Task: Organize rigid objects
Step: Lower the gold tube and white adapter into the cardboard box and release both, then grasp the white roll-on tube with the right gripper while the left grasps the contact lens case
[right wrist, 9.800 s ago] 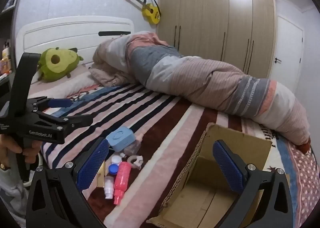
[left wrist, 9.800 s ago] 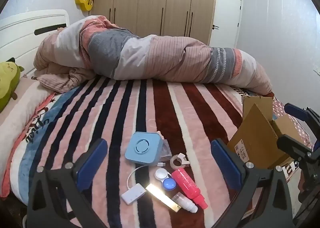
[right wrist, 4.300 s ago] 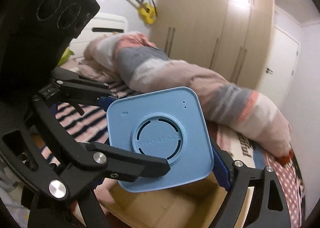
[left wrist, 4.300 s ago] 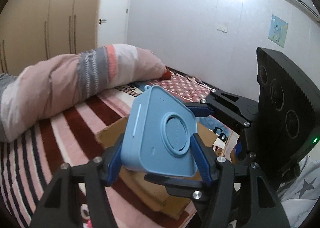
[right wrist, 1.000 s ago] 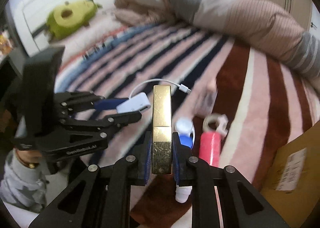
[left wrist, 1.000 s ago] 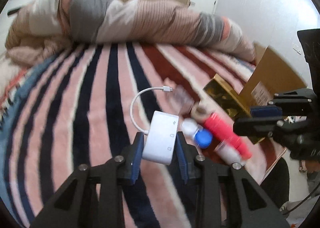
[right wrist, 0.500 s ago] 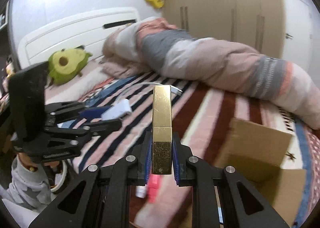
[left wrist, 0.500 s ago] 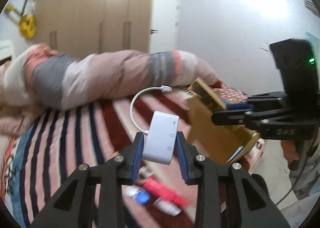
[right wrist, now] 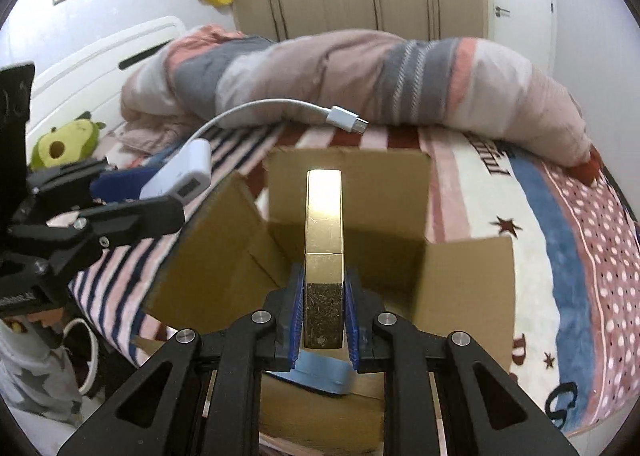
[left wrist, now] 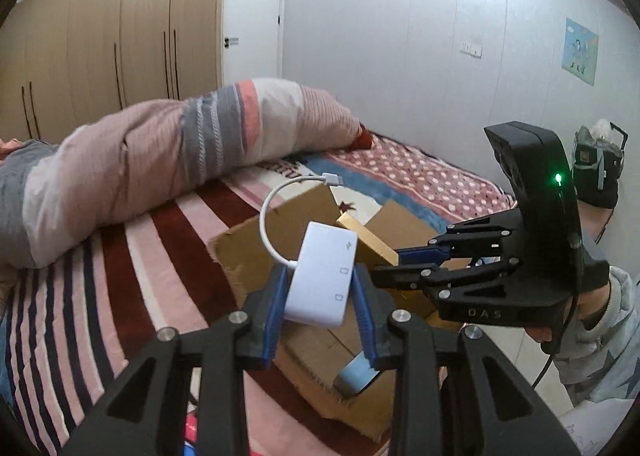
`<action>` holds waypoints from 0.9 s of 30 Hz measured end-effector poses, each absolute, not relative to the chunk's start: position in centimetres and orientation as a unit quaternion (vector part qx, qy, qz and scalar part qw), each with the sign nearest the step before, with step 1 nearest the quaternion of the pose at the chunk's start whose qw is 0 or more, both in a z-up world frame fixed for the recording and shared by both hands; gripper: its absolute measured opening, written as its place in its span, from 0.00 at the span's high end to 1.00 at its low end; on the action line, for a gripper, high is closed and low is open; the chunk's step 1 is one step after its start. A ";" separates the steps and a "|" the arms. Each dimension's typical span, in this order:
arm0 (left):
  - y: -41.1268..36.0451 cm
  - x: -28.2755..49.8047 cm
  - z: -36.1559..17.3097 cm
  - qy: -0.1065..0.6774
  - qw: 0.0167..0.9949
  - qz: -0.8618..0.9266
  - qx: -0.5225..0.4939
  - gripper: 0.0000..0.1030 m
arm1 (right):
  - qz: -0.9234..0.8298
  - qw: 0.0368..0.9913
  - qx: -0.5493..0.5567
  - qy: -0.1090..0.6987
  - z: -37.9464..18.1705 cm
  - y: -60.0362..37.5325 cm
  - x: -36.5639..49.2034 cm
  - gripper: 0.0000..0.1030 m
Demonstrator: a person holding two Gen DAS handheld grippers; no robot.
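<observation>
My left gripper (left wrist: 320,288) is shut on a white USB adapter (left wrist: 322,280) with a short white cable, held in the air over the open cardboard box (left wrist: 248,256). It also shows in the right wrist view (right wrist: 176,176). My right gripper (right wrist: 323,312) is shut on a long gold bar-shaped box (right wrist: 324,240), held above the cardboard box (right wrist: 224,256). The gold box (left wrist: 368,242) also shows in the left wrist view beside the right gripper (left wrist: 396,258). A blue square device (right wrist: 320,372) lies inside the cardboard box, partly hidden.
The cardboard box sits on a striped bed cover (left wrist: 152,256) near the bed's edge. A rolled duvet (right wrist: 360,76) lies behind it. A green avocado plush (right wrist: 64,142) rests by the headboard. Wardrobes (left wrist: 120,36) and a door stand behind.
Both grippers have swung from the bed toward the cardboard box. The adapter and the gold box now hang over the box opening, closer together than half a second ago.
</observation>
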State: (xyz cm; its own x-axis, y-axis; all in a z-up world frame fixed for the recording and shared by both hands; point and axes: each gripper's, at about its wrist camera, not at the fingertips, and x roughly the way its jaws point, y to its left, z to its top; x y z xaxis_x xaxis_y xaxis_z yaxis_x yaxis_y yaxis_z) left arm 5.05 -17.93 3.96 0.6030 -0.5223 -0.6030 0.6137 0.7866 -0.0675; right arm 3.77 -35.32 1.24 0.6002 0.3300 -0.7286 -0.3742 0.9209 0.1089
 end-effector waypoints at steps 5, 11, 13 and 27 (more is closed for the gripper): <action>-19.4 6.0 3.0 0.334 0.883 -0.319 0.086 0.71 | 0.190 0.893 -0.022 0.407 0.2 -36.8 4.5 0.86; -20.1 6.9 2.3 0.351 0.877 -0.315 0.093 0.71 | 0.194 0.895 -0.017 0.402 0.4 -37.2 4.5 0.86; -20.1 6.9 2.3 0.356 0.875 -0.316 0.090 0.71 | 0.195 0.895 -0.015 0.401 0.4 -37.3 4.5 0.86; -14.0 5.8 4.8 0.314 0.906 -0.281 0.051 0.40 | 0.202 0.896 -0.020 0.396 1.8 -35.1 3.4 0.86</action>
